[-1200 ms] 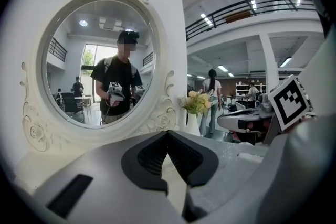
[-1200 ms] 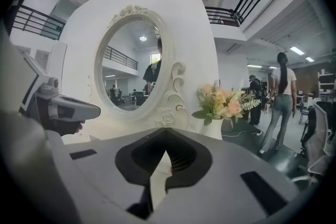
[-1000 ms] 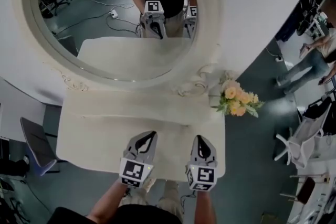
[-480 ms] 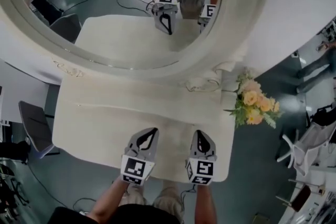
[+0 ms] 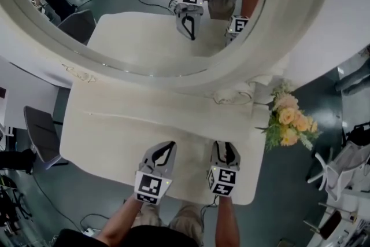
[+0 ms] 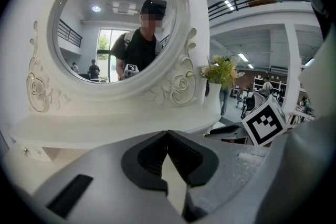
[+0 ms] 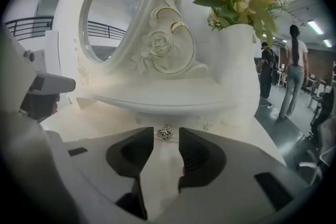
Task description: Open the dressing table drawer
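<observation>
The cream dressing table [image 5: 104, 142] carries a round mirror [image 5: 144, 37] above a raised shelf [image 7: 157, 102]. Under that shelf a small metal drawer knob [image 7: 165, 132] sits on the white front. My right gripper [image 7: 166, 140] points straight at it; its jaws have just been opening and stand open with nothing between them, the knob just beyond the tips. In the head view the right gripper [image 5: 224, 148] hovers over the table's near edge. My left gripper [image 5: 166, 147] hangs beside it, shut and empty, its tips [image 6: 168, 134] meeting.
A white vase of yellow and pink flowers [image 5: 292, 121] stands at the table's right end, close to the right gripper's path [image 7: 239, 2]. A grey chair [image 5: 40, 136] sits left of the table. People walk in the background at right [image 7: 291, 71].
The right gripper's jaws, shut in both earlier frames, now stand apart. The head view has shifted toward the mirror, and both grippers stay over the near edge.
</observation>
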`<state>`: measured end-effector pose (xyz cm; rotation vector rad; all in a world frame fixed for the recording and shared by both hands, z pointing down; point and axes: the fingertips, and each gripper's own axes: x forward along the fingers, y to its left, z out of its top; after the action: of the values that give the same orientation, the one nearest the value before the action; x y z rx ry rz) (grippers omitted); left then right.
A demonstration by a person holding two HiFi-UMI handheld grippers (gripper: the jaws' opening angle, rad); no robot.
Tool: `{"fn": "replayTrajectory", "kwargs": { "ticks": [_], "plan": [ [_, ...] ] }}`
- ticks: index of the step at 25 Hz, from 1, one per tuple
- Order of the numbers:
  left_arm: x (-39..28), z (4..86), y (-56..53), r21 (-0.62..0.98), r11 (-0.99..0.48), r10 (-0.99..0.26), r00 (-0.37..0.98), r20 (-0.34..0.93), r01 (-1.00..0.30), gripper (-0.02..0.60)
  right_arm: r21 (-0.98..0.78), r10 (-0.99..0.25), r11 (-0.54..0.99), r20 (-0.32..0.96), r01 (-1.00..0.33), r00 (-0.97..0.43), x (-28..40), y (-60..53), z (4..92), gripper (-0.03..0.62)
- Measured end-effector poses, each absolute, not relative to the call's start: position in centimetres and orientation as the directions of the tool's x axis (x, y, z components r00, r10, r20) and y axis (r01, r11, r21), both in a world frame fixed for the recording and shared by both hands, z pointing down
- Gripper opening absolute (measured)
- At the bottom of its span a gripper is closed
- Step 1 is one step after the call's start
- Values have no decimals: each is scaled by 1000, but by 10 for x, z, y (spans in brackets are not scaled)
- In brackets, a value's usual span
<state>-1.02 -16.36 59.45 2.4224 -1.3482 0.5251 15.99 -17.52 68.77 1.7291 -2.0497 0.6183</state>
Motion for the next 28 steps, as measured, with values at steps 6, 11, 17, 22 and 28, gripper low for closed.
{"fn": "replayTrajectory", "kwargs": {
  "ticks": [6, 11, 17, 22, 28],
  "plan": [
    [-15, 603, -161, 119, -479, -738, 473, 481, -870, 3, -106, -805, 150, 563, -983, -184, 154, -181, 696, 149],
    [-17, 604, -161, 111, -476, -744, 466, 478, -873, 3, -110, -805, 142, 566, -984, -180, 155, -184, 699, 98],
    [-18, 606, -159, 120, -467, -741, 462, 488, -876, 3, -115, -802, 155, 565, -981, -193, 154, -184, 699, 95],
    [-17, 604, -159, 96, -485, -746, 469, 473, -869, 3, -120, -809, 144, 557, -982, -187, 154, -184, 699, 94],
    [-20, 604, -153, 103, -482, -740, 467, 483, -870, 3, -113, -811, 140, 556, -984, -180, 156, -177, 699, 94]
  ]
}}
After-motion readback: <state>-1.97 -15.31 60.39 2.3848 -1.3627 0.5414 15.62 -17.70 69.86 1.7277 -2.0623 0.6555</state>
